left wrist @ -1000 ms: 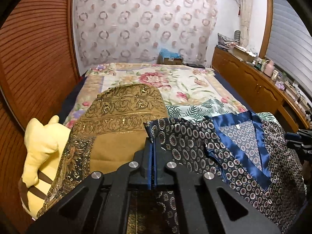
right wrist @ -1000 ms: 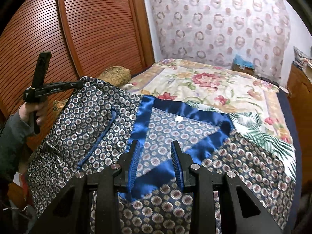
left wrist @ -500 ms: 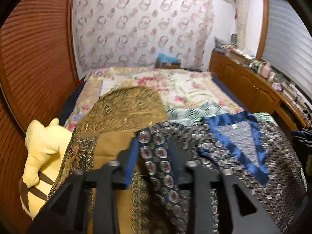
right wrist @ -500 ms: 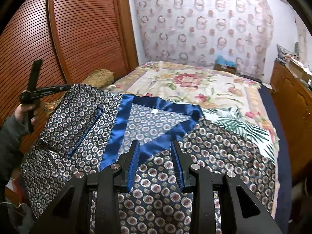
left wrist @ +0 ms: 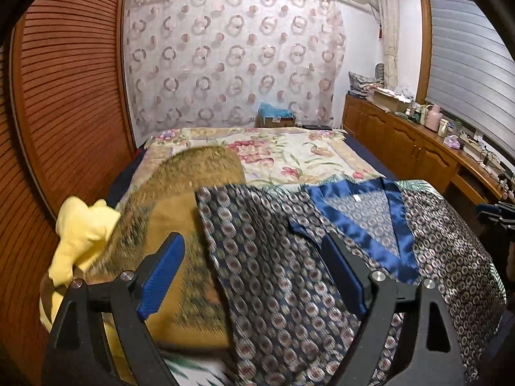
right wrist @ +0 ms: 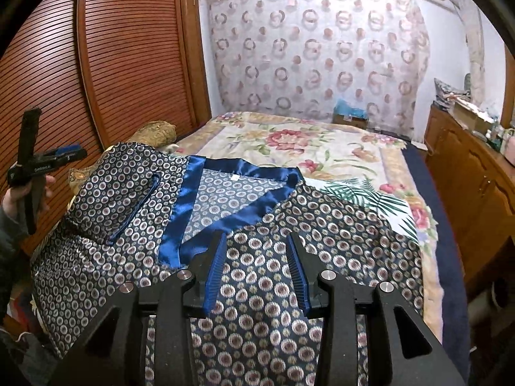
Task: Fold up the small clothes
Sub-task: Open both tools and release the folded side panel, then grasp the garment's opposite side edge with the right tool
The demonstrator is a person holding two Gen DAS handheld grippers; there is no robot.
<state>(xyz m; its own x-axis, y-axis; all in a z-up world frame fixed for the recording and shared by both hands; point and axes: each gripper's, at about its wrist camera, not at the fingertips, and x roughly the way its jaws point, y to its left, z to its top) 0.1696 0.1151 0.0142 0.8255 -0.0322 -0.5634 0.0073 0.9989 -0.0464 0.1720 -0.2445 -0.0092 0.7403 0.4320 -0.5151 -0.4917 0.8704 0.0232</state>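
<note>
Your left hand-held gripper [left wrist: 251,271] has released the top [left wrist: 289,273]; with both spread empty, regrasp a side edge squarely.

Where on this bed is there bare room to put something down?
The floral bedspread lies bare between the patterned shirt and the curtain. The near end is crowded: shirt, gold cushion, yellow plush toy.

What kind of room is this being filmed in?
Most likely a home bedroom: a bed with a floral bedspread, a slatted wooden wardrobe beside it, and a patterned curtain behind.
</note>
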